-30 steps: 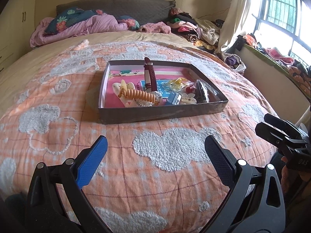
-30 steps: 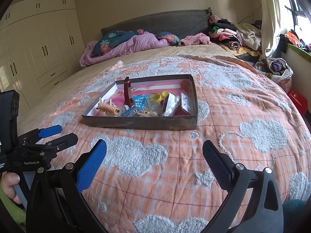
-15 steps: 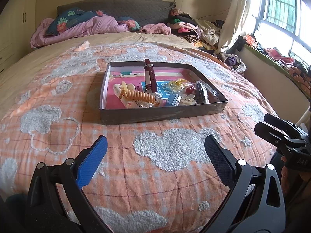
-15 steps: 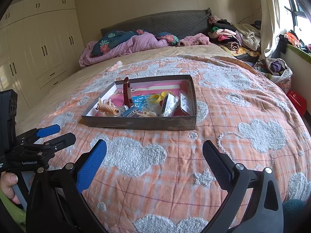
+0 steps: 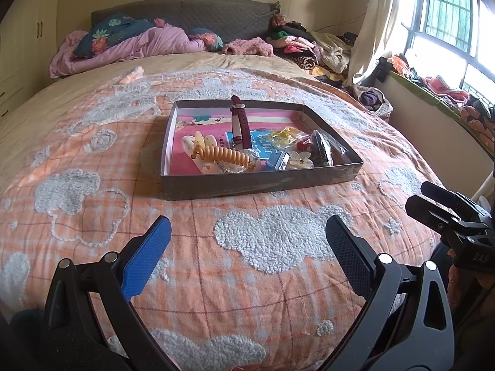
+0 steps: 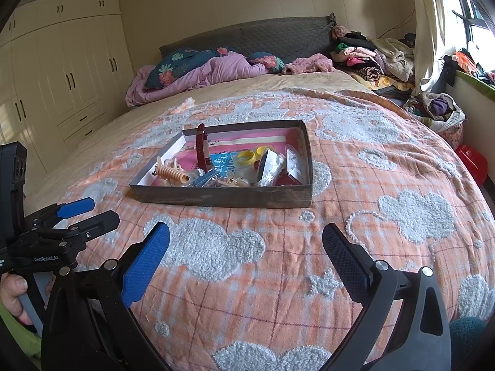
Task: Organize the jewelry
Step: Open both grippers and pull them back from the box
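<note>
A shallow grey box (image 5: 260, 182) (image 6: 222, 198) sits mid-bed on the orange blanket. Inside lie a maroon watch strap (image 5: 239, 123) (image 6: 202, 148) standing upright, an orange spiral hair tie (image 5: 224, 154) (image 6: 171, 173), a yellow ring-shaped piece (image 6: 247, 155), clear bags (image 5: 321, 151) and small clips. My left gripper (image 5: 247, 241) hangs open over the blanket, well short of the box. My right gripper (image 6: 246, 244) is open too, also short of the box. Each gripper shows at the edge of the other's view, the right gripper (image 5: 445, 213) and the left gripper (image 6: 89, 213). Neither holds anything.
A rumpled purple duvet (image 6: 198, 74) and floral pillows lie at the headboard. Piled clothes (image 5: 309, 46) fill the far right corner. Wardrobe doors (image 6: 62, 77) line the left wall. A window (image 5: 458, 31) and cluttered ledge run along the right. A hand (image 6: 14, 293) grips the left handle.
Both views have crept slightly lower and closer over the blanket; the box sits a little lower in frame. Both grippers stay open.
</note>
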The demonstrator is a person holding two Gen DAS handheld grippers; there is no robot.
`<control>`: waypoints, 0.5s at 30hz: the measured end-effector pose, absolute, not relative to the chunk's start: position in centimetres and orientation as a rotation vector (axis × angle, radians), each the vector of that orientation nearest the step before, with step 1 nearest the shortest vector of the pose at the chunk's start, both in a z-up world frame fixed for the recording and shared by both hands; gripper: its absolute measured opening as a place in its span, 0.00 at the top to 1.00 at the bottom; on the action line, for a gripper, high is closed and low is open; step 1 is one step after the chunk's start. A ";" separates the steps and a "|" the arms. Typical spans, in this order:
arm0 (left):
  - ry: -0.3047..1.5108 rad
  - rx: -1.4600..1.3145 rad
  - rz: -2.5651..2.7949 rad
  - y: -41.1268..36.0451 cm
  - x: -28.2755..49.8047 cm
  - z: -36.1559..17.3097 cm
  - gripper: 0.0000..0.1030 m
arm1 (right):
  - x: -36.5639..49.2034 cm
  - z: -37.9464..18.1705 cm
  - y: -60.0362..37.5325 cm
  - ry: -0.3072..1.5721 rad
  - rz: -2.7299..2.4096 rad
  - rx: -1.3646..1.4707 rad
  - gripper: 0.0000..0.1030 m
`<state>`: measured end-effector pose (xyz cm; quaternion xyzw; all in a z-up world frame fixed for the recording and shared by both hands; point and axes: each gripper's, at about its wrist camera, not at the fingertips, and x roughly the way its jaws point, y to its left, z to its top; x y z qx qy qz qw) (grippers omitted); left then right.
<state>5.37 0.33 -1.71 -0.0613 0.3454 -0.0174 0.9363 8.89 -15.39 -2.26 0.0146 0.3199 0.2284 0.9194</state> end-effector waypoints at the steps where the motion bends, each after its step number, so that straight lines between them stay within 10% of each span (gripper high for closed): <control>1: 0.706 -0.124 -0.035 0.3 5.4 -1.7 0.09 | 8.9 -2.3 -15.4 0.658 0.468 0.030 0.04; 15: 0.708 -0.121 -0.026 0.4 5.3 -1.5 0.09 | 8.9 -2.1 -15.6 0.654 0.468 0.030 0.04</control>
